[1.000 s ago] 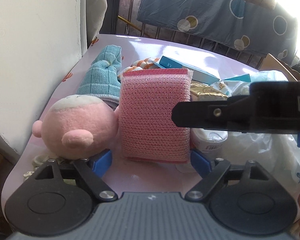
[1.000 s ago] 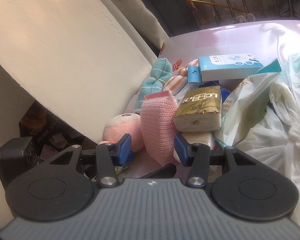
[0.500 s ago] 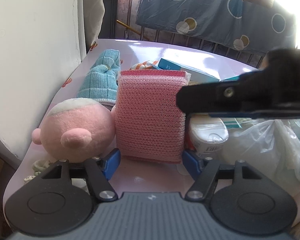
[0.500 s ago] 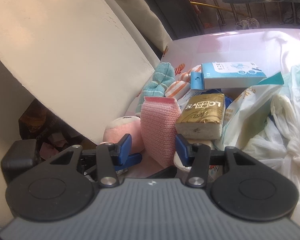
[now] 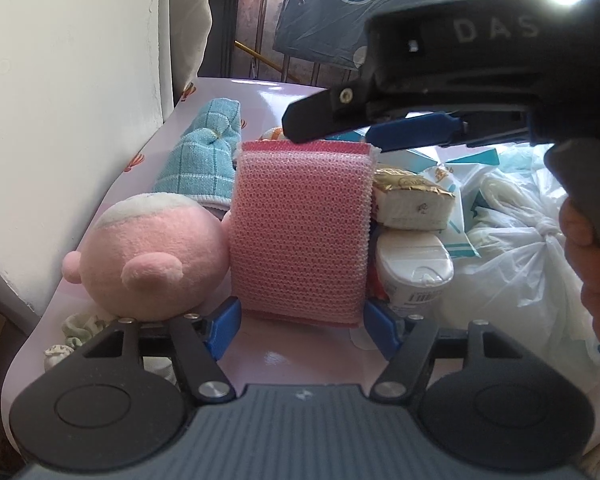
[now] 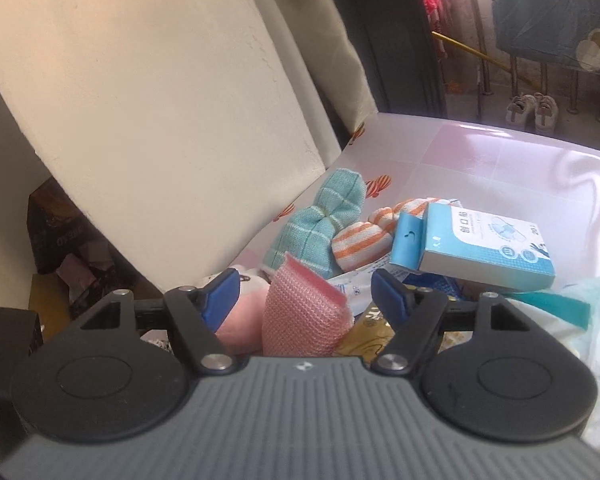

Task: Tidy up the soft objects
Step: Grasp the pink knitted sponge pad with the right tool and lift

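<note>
Only partly tidy so far, by the look of it. Standing up on its edge on the pink table (image 5: 284,356): the pink sponge (image 5: 300,232). Snug against the sponge's left side, a pink plush toy (image 5: 152,256). Just behind the sponge on that same side, a blue checked cloth (image 5: 208,164). Behind the sponge too, a small orange striped cloth (image 6: 364,240). Seems like a start on lining up the soft things.

Left to sort, probably: the pile touching the sponge's right side, with a gold tissue pack (image 5: 412,208), a white tub (image 5: 416,264) and plastic bags (image 5: 512,264).

Low in front of the sponge and tipped down at it, the left gripper (image 5: 302,328), let go, with a blue pad just beside each bottom corner of the sponge and no squeeze to be seen.

Above the sponge's top edge, the right gripper (image 6: 306,296), pointing down, jaws opening, the sponge's top corner between them but not touched.
</note>
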The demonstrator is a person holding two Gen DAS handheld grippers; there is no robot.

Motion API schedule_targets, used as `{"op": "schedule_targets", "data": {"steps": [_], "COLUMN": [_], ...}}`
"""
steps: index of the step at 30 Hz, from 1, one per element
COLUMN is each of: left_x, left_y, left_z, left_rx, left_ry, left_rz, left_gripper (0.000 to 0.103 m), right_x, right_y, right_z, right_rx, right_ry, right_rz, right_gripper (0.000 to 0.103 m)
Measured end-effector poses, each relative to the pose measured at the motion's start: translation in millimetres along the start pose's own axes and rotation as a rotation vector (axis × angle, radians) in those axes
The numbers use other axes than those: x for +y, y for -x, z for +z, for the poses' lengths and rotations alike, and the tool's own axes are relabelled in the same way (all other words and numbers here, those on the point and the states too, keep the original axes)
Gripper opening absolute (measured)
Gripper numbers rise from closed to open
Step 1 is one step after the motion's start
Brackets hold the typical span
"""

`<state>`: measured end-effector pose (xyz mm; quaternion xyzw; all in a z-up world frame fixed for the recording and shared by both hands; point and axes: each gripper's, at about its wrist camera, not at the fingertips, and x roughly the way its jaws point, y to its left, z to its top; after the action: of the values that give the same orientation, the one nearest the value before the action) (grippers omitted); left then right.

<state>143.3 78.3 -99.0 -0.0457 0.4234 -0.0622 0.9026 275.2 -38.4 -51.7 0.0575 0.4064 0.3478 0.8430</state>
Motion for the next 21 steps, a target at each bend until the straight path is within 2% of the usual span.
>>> {"op": "schedule_targets", "data": {"steps": [3,6,12,21], "left_x": [2,3,-2,-15], "left_y": [2,7,27,57], "left_z": [0,0,-1,1], "left_rx": [-0.005,-0.016,-0.045,-0.096], "left_ry": [0.007,0.010,-0.003,-0.047], "left_rz": [0.004,0.011,0.007,-0.021], "left_gripper": [0.069,0.069,0.074,0.076], "right_x": [1,-3,-12,-33], "right_y": [-5,4,30,95], "right_z": [-1,-1,-2,-6], "right_rx": [0.022,-0.003,-0.057,-0.139], "right_ry": [0.022,-0.040,-0.174,-0.291], "right_rz": [-0.031,0.011,0.097,0.137], "right_gripper": [0.020,0.003,0.000,0.000]}}
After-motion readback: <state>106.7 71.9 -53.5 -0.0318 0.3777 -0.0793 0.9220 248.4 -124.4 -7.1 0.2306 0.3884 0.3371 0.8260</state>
